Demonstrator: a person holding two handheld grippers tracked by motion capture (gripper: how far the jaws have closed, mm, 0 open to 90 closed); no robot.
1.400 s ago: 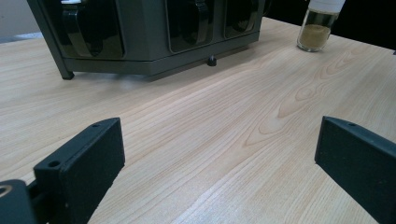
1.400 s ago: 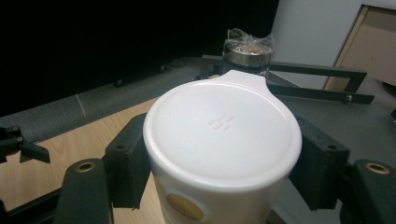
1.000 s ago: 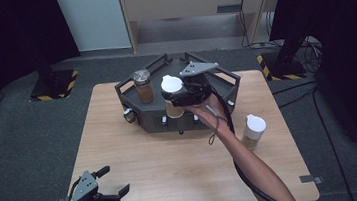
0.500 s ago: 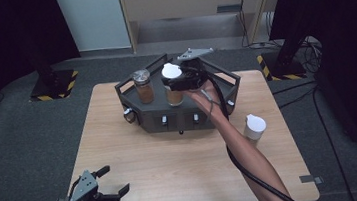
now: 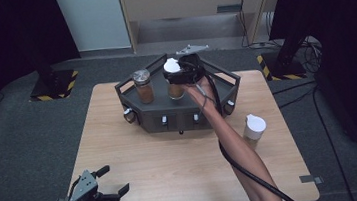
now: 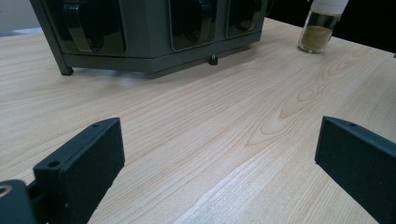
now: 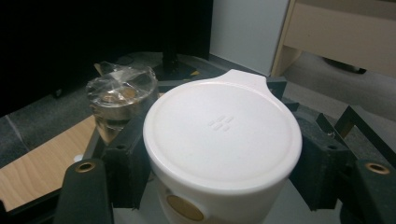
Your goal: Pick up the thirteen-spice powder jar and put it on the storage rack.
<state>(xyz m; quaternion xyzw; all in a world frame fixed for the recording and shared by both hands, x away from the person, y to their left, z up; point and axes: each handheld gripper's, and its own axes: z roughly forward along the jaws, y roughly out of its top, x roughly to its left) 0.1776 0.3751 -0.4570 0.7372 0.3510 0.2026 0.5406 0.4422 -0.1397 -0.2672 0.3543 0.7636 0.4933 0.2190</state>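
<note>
1. High view: we see the right gripper [image 5: 179,73] with its jaws clamped on the white-capped spice jar [image 5: 174,81], which has travelled from the front edge of the dark rack [image 5: 225,86] inward, to just beside the metal-lidded jar [image 5: 143,85] standing on the rack's top. We judge that the placing step is nearly done: the jar looks to be at or just above the rack's deck, though we cannot tell whether its base touches. The right forearm stretches long from the near table edge across the rack, wrist bent so the gripper lies roughly level. A second white-capped jar [image 5: 254,130] waits on the table [image 5: 162,157], to the right of the rack and well apart from it.

2. Left gripper view: our left gripper [image 6: 219,158] has stayed put, well in front of the rack [image 6: 140,42], low over the table. Its jaws stand wide apart with nothing but bare wood between them. The second jar [image 6: 322,28] shows to the rack's right.

3. Right gripper view: the white cap [image 7: 222,133] sits squarely between the black pads [image 7: 126,158], which press on both sides of it. The metal-lidded jar [image 7: 122,100] stands just beside, on the rack.
</note>
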